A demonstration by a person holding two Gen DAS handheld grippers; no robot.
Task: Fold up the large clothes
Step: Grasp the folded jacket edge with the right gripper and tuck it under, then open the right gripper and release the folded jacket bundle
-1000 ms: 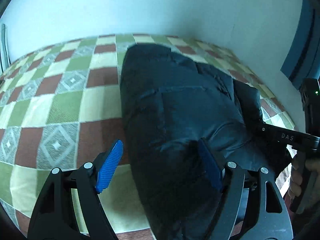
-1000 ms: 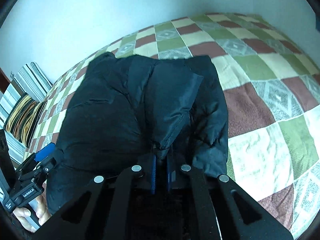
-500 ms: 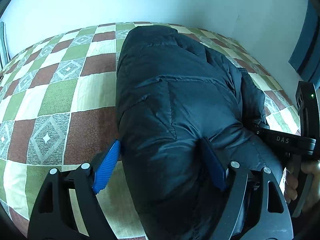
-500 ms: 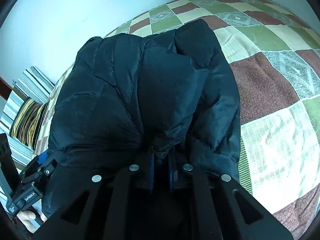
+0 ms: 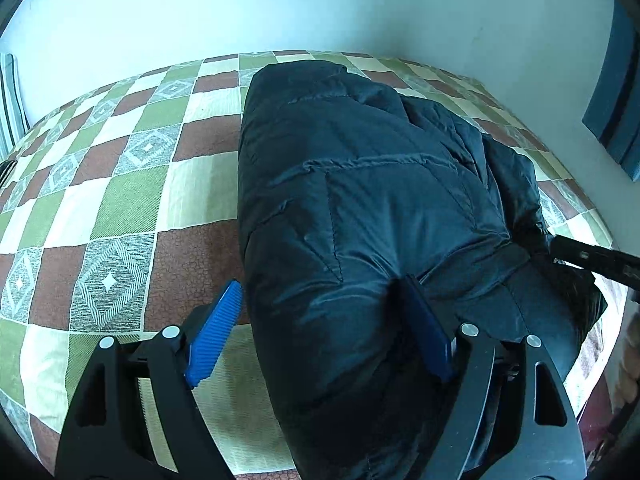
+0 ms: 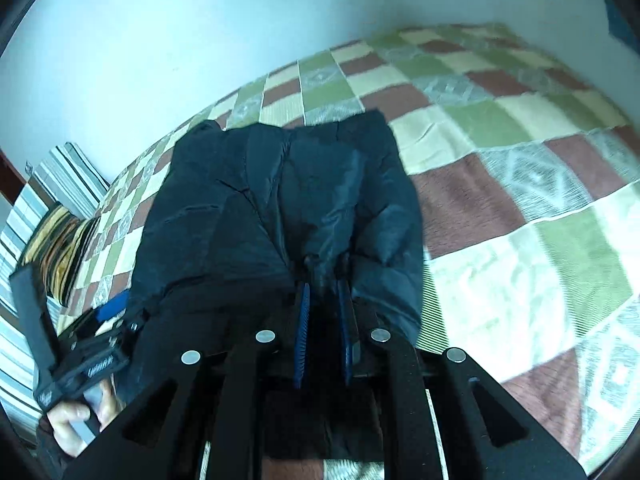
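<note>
A dark puffy jacket (image 5: 360, 200) lies folded in a bundle on a checked bedspread (image 5: 120, 208); it also shows in the right wrist view (image 6: 280, 208). My left gripper (image 5: 320, 320) is open, its jaws wide apart astride the bundle's near left edge, one blue pad (image 5: 212, 340) beside the cloth and the other pressed into it. My right gripper (image 6: 324, 292) has its jaws a small gap apart with a fold of the jacket at the tips; the cloth looks loose between them. The left gripper body (image 6: 80, 360) shows at the left of the right wrist view.
The bed stands against a pale wall (image 5: 320, 8). Striped pillows (image 6: 52, 216) lie at the bed's far left end in the right wrist view. A dark blue panel (image 5: 616, 92) is on the wall at the right. Bare bedspread (image 6: 520, 208) lies right of the jacket.
Both grippers have pulled back and up from the jacket. The right jaws, clamped tight on a fold before, now stand slightly apart. The left gripper stays open.
</note>
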